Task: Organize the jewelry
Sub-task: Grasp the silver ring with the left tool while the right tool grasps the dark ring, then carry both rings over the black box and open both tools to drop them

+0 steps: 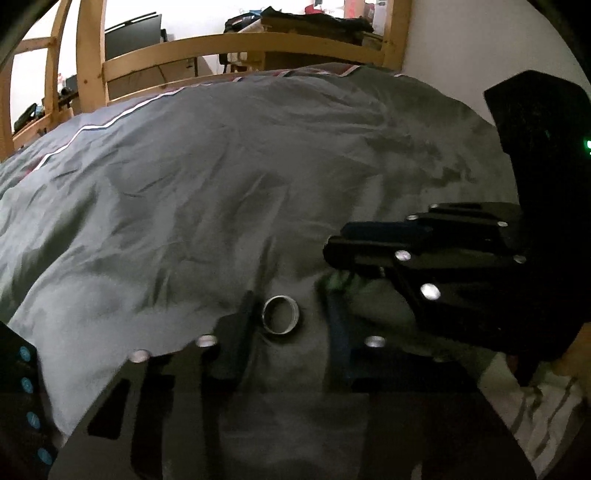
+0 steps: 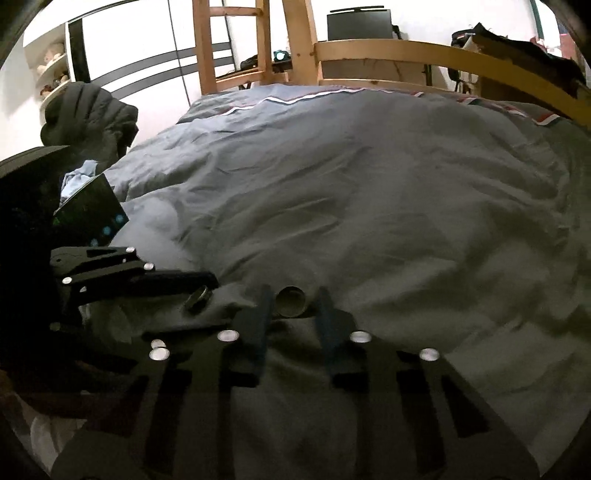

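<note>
A silver ring lies on the grey duvet between the fingers of my left gripper, which is open around it. The ring also shows in the right wrist view, just below my left gripper's fingers. A small tan cylindrical holder lies on its side on the duvet between the fingers of my right gripper, which is open and not clamped on it. My right gripper enters the left wrist view from the right.
A wooden bed frame runs along the far side, with a monitor and clutter behind it. A dark jacket lies at the bed's left edge. A white wall stands at the right.
</note>
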`<state>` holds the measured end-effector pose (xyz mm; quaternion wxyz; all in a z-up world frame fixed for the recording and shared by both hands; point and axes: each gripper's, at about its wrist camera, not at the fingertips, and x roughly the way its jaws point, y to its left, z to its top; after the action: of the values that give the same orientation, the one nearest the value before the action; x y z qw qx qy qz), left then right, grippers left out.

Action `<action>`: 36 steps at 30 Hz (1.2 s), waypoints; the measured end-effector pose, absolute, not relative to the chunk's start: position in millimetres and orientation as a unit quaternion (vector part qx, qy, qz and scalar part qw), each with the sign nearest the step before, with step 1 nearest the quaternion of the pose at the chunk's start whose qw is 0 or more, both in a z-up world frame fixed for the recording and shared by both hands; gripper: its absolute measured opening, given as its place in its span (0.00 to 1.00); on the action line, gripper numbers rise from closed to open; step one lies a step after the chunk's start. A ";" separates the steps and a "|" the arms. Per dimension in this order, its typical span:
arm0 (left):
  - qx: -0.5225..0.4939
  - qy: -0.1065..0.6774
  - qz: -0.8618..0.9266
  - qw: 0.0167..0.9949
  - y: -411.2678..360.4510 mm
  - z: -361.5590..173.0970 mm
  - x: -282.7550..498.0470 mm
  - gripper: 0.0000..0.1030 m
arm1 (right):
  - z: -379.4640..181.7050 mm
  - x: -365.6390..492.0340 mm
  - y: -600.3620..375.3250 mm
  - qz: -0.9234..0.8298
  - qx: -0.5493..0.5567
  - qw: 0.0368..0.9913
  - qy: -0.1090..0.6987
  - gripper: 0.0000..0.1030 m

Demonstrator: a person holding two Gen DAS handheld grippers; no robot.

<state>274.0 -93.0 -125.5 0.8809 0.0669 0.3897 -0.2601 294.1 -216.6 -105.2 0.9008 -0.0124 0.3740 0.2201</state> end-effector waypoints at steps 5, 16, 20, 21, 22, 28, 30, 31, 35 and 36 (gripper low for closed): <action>0.063 0.391 -0.265 0.879 -94.1 -121.9 273.3 0.17 | -99.5 291.1 -220.0 0.224 -0.016 0.904 0.364 0.20; 0.031 0.374 -0.264 0.888 -90.5 -102.5 273.6 0.17 | -86.3 295.6 -245.7 0.224 0.058 0.910 0.345 0.20; 0.036 0.366 -0.260 0.893 -91.4 -93.1 267.4 0.17 | -76.2 291.4 -244.9 0.220 0.057 0.913 0.338 0.20; 0.037 0.364 -0.259 0.894 -91.0 -90.7 265.7 0.17 | -73.5 290.0 -244.6 0.219 0.056 0.914 0.336 0.20; 0.039 0.360 -0.258 0.896 -90.4 -86.5 263.0 0.17 | -69.3 287.8 -243.3 0.218 0.055 0.916 0.333 0.20; 0.051 0.341 -0.245 0.906 -83.4 -59.0 243.3 0.17 | -47.1 273.3 -234.0 0.218 0.043 0.921 0.320 0.20; 0.053 0.342 -0.239 0.907 -79.7 -50.4 236.7 0.17 | -42.2 270.3 -232.7 0.220 0.046 0.921 0.320 0.20; 0.057 0.340 -0.234 0.909 -77.9 -45.0 233.0 0.17 | -40.2 269.0 -231.7 0.220 0.047 0.920 0.320 0.20; 0.064 0.323 -0.220 0.918 -63.9 -16.6 219.4 0.17 | -32.5 258.1 -228.1 0.224 0.052 0.919 0.319 0.20; 0.063 0.320 -0.218 0.920 -59.1 -9.5 216.3 0.17 | -29.1 253.2 -225.4 0.227 0.054 0.919 0.317 0.20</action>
<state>216.3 -59.1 -9.5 0.9198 0.0628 0.3198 -0.2184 253.2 -225.4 -29.1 0.9190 0.0541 0.3174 0.2274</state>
